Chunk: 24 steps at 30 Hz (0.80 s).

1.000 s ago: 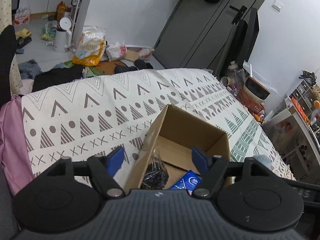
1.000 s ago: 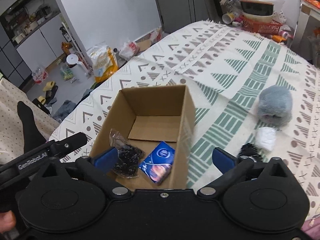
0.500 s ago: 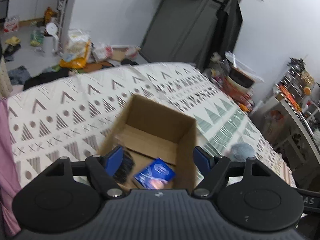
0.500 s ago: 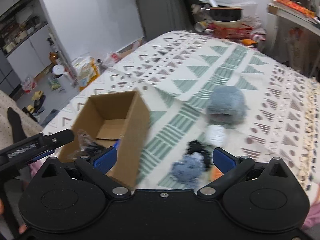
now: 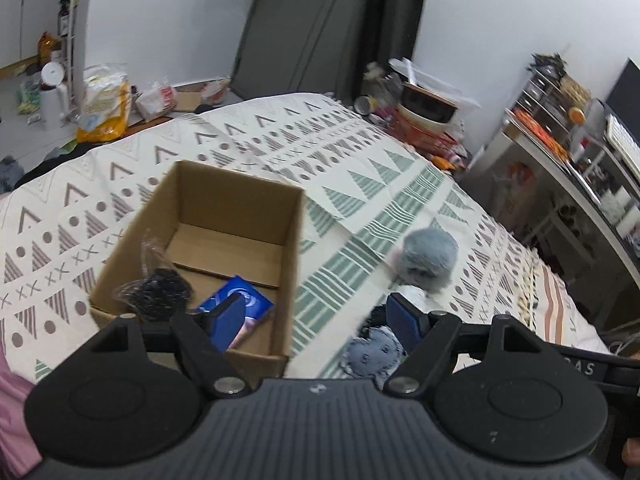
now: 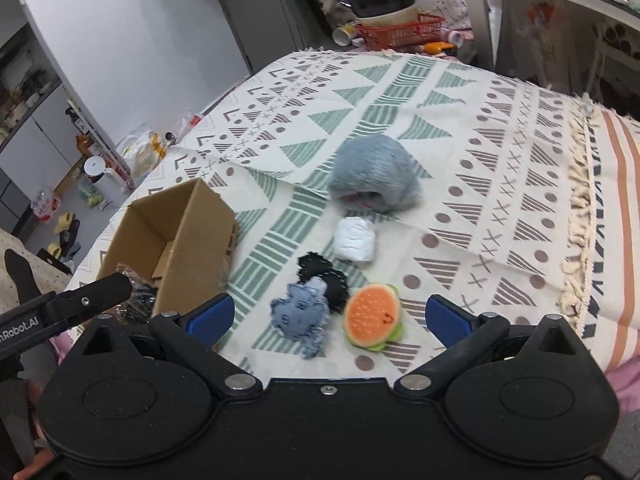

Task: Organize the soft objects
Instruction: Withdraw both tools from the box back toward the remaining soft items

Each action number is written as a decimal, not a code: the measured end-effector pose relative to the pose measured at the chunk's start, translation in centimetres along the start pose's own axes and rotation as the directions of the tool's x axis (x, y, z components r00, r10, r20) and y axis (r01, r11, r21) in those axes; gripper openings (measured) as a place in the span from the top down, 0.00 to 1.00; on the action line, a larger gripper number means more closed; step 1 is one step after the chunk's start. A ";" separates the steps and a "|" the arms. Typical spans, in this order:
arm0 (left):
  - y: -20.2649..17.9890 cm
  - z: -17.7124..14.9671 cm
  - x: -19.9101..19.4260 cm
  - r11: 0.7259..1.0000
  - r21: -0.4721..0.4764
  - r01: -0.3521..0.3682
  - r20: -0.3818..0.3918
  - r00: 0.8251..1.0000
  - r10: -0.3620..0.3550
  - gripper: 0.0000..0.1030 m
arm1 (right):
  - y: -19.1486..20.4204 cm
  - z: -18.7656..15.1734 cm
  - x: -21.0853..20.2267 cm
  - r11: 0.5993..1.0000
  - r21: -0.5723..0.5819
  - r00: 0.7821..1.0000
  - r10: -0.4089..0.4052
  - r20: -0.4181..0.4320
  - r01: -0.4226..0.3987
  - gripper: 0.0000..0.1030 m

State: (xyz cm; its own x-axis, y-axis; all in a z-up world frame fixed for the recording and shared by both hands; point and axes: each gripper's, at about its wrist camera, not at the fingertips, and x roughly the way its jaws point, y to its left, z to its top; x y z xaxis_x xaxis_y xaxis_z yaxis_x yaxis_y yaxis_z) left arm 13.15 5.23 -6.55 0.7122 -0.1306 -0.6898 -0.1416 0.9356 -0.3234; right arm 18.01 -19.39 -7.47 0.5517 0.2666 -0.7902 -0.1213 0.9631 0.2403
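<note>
Right now both tongs, the left gripper (image 5: pixel 316 314) and the right gripper (image 6: pixel 328 318), are wide apart and hold nothing. Just ahead on the blanket (image 6: pixel 472 128) lies a burger toy (image 6: pixel 372 316), squishy and light. Pinch its round middle gently, then drop it in the box (image 6: pixel 176 228).

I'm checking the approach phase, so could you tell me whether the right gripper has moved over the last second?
Yes. The right gripper has swung right, away from the cardboard box, and now faces the soft toys.
</note>
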 end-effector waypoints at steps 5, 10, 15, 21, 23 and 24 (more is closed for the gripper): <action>-1.9 -0.3 0.5 0.999 0.041 -0.009 -0.023 1.000 0.010 0.26 | -2.1 -0.3 0.0 0.999 0.035 1.000 0.008 -0.009 -0.008 0.00; -3.2 -0.6 1.4 0.999 0.051 -0.017 -0.049 0.999 0.020 0.26 | -4.0 -0.4 -0.1 0.999 0.033 0.999 0.042 0.000 -0.042 0.00; -4.6 -1.2 2.3 0.996 0.081 -0.037 -0.075 0.996 0.043 0.26 | -5.4 -0.6 0.4 0.998 0.029 0.998 0.059 0.002 -0.059 0.00; -5.8 -1.9 3.1 0.992 0.115 -0.044 -0.090 0.994 0.054 0.26 | -7.1 -1.3 1.2 0.996 0.051 0.997 0.065 0.040 -0.067 0.00; -6.2 -2.0 3.5 0.991 0.120 -0.055 -0.099 0.993 0.067 0.26 | -7.8 -1.5 1.9 0.995 0.074 0.997 0.069 0.037 -0.071 0.00; -6.2 -2.1 3.7 0.992 0.113 -0.052 -0.107 0.992 0.065 0.27 | -8.1 -1.7 2.2 0.994 0.085 0.997 0.068 0.037 -0.071 0.01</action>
State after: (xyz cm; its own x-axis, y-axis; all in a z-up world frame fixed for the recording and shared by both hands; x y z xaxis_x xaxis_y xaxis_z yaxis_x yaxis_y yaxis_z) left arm 15.28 -1.75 -8.46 0.6237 -0.1044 -0.7747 -0.0999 0.9723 -0.2114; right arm 18.81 -26.51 -12.13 0.5725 0.3304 -0.7504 -0.0897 0.9350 0.3432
